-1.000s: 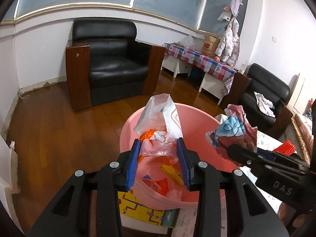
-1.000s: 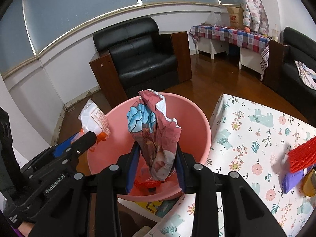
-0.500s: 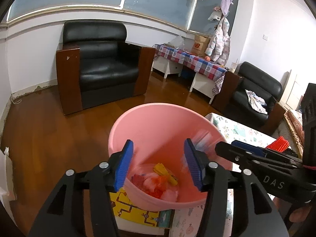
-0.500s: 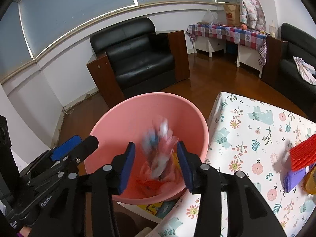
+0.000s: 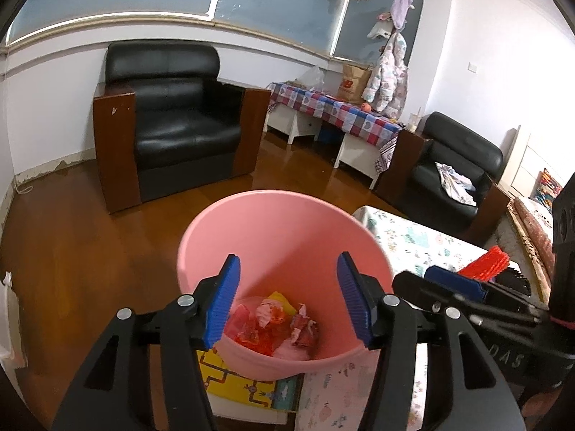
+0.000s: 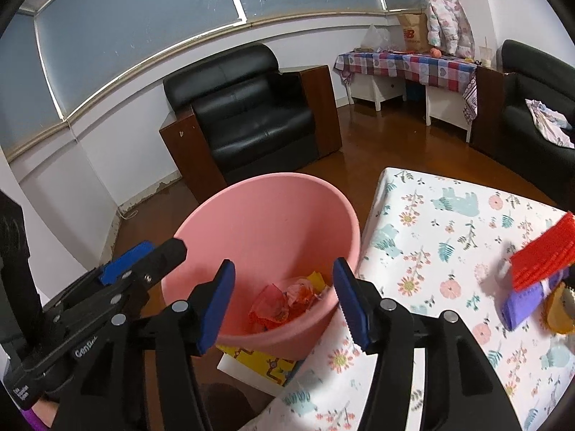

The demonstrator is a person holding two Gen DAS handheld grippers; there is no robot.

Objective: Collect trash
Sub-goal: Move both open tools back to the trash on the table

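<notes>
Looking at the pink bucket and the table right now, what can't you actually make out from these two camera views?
- Trash at the bottom of the pink bucket: crumpled together, single pieces can't be told apart in either view.
- Yellow board under the bucket: mostly covered by it, left and right wrist views.
- Red brush and purple thing on the table: cut off by the right wrist view's edge.
- Orange thing beside them: too little shows to name.

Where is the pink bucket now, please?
In both wrist views the pink bucket stands on the wooden floor, just beyond the open tongs, against the flowered table's left edge.
</notes>
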